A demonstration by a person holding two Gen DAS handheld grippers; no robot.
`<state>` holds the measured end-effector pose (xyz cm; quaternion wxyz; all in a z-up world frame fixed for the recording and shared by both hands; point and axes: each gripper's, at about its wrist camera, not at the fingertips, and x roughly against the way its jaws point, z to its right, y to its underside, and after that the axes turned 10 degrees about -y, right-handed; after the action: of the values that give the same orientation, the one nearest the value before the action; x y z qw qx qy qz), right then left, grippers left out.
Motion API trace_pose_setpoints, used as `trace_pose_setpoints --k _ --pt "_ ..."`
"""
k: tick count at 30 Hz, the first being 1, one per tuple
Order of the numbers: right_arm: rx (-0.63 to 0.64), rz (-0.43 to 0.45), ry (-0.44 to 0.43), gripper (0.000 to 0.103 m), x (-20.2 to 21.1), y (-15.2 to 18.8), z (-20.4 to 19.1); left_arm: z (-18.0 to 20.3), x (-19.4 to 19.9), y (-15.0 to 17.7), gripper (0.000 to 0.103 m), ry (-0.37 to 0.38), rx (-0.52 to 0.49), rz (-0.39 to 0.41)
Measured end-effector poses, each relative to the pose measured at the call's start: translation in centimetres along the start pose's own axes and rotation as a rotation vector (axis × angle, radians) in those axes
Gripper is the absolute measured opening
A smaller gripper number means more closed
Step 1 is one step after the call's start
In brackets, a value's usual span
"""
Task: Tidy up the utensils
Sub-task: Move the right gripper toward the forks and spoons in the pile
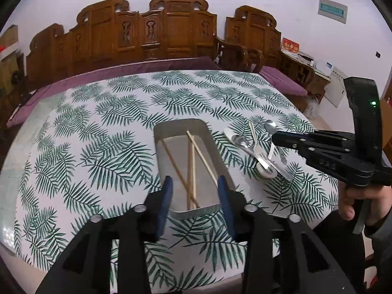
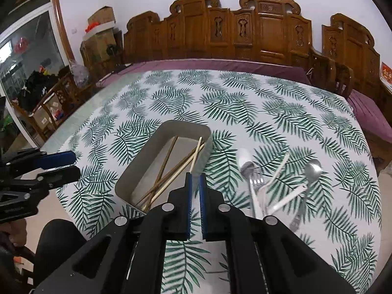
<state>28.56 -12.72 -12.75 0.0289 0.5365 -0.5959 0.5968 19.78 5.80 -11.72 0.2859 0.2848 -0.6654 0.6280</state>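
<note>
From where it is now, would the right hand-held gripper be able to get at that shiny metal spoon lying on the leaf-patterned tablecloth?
Probably yes. The metal spoon lies in the open, just right of the right hand-held gripper, with nothing above it. The closed jaws would need opening, and white plastic utensils crowd its handle.

Soft even daylight, fisheye-warped dark edges

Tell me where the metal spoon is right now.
In the right wrist view the metal spoon lies on the tablecloth at the right edge of the utensil pile, well right of the tray.
</note>
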Motion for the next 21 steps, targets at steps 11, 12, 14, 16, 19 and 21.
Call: trace_pose_setpoints --k 11,12,14,16,19,21 --pt "-0.018 0.020 0.056 0.019 1.3 2.2 5.5 4.0 -2.4 -0.8 0.057 0.009 -0.049 -0.012" --pt "-0.027 0.021 0.061 0.022 1.2 2.4 6.1 4.3 -2.7 -0.7 0.058 0.010 -0.053 -0.015" --pt "-0.054 0.023 0.071 0.024 1.1 2.9 7.7 5.0 -3.5 -0.8 0.058 0.019 -0.059 -0.027" --pt "-0.072 0.019 0.086 0.024 0.8 3.4 9.1 5.6 -4.3 -0.8 0.058 0.022 -0.067 -0.037" --pt "-0.092 0.006 0.105 0.025 0.1 4.0 11.0 6.4 -5.4 -0.8 0.058 0.032 -0.069 -0.051" --pt "-0.107 0.001 0.105 0.025 -0.4 4.4 12.0 7.0 -6.3 -0.9 0.057 0.041 -0.071 -0.061"
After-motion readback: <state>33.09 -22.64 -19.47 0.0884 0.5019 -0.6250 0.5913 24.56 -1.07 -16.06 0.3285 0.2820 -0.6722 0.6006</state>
